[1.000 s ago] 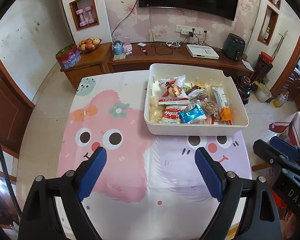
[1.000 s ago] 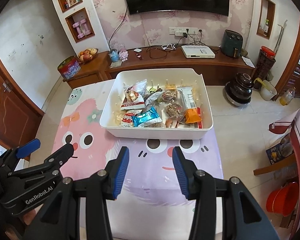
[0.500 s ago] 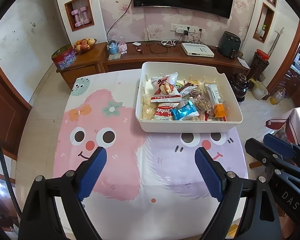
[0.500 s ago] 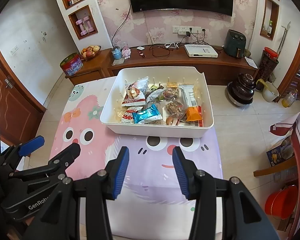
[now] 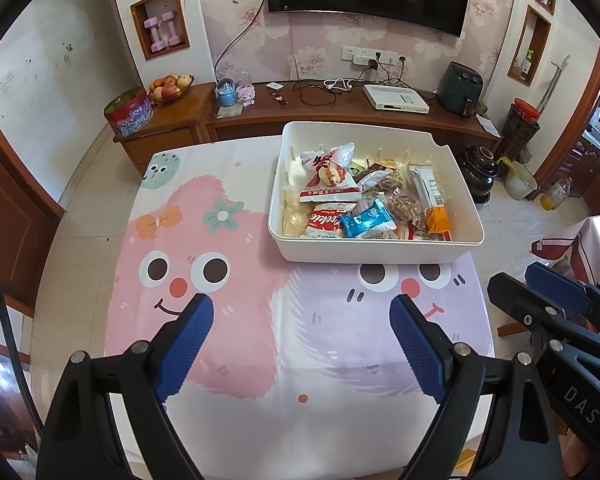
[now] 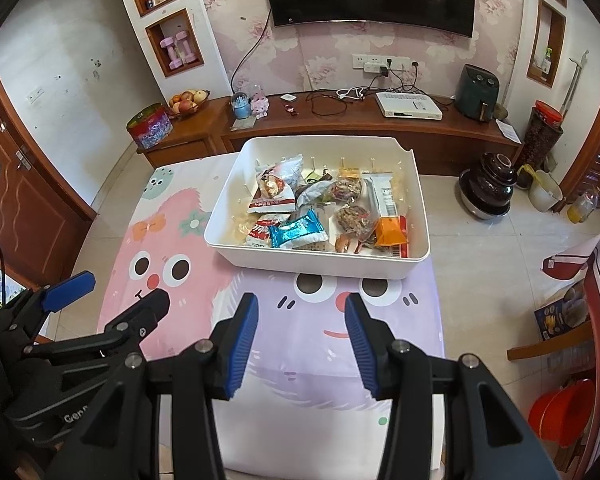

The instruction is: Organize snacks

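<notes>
Left wrist view: left gripper jaws wide, empty; right gripper narrower, empty. Bin ahead of both jaws holds a "Chocolate" pack.

The bench wears a cloth printed with a pink fuzzy cartoon face and a lilac one. The cream-white bin holds a shiny blue packet, an orange packet and a red-and-white bag. Each hand-held gripper is black with blue pads.
</notes>
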The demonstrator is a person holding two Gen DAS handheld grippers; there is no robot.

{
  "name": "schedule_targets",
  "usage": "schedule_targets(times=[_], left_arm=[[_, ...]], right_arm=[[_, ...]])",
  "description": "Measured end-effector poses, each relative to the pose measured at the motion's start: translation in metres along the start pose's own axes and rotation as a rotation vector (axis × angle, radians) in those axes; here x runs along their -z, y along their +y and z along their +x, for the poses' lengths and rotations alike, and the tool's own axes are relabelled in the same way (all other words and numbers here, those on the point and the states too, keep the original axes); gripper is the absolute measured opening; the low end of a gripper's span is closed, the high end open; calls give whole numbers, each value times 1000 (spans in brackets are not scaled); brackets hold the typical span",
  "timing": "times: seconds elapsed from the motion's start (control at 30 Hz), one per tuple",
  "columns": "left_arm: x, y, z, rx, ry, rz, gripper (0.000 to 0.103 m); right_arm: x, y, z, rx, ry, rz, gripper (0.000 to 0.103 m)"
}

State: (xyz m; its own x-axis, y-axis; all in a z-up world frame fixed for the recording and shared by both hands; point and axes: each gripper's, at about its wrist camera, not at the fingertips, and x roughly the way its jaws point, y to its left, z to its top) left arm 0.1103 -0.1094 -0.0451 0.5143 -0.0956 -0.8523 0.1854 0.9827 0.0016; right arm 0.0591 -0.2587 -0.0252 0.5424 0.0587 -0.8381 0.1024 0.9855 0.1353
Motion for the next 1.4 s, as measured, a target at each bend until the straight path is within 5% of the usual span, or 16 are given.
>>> schedule_targets(times=[1.4], left_arm=[[4, -16, 6, -5, 23, -24, 89]], right_arm=[[-7, -2, 0, -18, 3, -10, 46]])
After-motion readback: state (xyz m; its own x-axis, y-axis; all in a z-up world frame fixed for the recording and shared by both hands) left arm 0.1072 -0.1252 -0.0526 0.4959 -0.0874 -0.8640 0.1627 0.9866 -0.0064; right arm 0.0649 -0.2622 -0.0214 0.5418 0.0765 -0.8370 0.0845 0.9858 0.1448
